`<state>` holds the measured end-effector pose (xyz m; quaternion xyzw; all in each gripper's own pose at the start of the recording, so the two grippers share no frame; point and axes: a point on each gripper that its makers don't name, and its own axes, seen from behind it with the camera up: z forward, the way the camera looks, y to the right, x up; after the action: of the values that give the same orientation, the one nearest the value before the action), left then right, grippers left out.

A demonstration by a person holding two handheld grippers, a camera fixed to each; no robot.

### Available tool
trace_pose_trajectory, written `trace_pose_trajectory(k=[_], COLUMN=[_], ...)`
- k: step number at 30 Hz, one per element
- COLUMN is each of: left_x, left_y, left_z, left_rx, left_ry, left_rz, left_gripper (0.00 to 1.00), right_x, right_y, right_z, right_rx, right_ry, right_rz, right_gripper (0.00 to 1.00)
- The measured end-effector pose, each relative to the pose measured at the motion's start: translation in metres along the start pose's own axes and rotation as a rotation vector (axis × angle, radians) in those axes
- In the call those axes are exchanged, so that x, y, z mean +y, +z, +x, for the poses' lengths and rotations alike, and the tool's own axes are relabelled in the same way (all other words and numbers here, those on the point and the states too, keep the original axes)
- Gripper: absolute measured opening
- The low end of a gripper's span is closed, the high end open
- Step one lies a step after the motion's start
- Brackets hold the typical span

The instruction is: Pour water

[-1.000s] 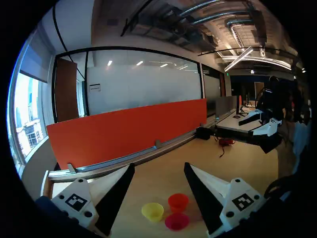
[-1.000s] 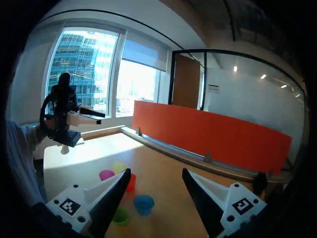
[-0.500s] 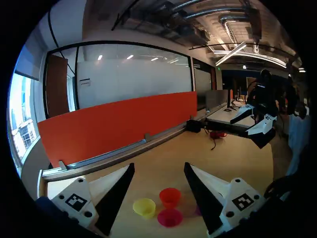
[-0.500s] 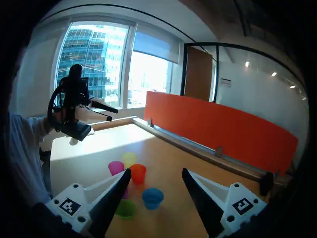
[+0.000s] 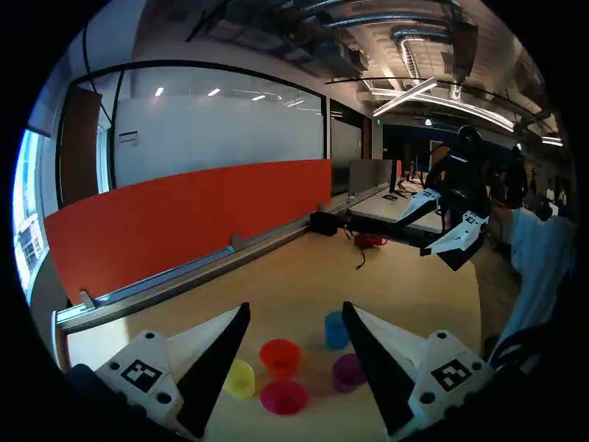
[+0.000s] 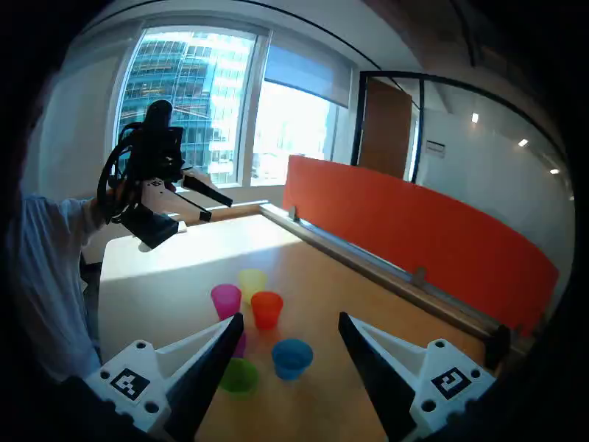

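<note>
The left gripper [image 5: 295, 305], fingers [image 5: 213, 361] wide apart, frames a red cup [image 5: 280, 357] and a blue cup [image 5: 336, 329].

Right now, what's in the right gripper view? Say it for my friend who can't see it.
A pink cup, a yellow cup, an orange cup, a blue cup and a green cup stand grouped on a wooden table ahead of the open right gripper. Farther left, a person holds the left gripper above the table, before windows and an orange divider.
</note>
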<state>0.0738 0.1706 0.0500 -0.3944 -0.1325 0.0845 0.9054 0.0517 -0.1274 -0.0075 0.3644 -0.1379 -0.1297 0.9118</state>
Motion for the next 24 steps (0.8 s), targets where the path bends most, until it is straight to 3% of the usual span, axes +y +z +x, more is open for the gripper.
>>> trace_pose_trajectory(k=[11,24], left_x=[0.01,0.016], left_y=[0.004,0.015], left_z=[-0.01,-0.027], left_rx=[-0.027,-0.059], left_ry=[0.018,0.029], left_rz=[-0.025,-0.032], left_gripper=[0.93,0.93], right_x=[-0.012,-0.031], right_y=[0.012,0.03], right_z=[-0.025,-0.074], right_rx=[-0.057,-0.127], right_ry=[-0.026,-0.013], right_rz=[0.031,0.082], right_gripper=[1.0,1.0])
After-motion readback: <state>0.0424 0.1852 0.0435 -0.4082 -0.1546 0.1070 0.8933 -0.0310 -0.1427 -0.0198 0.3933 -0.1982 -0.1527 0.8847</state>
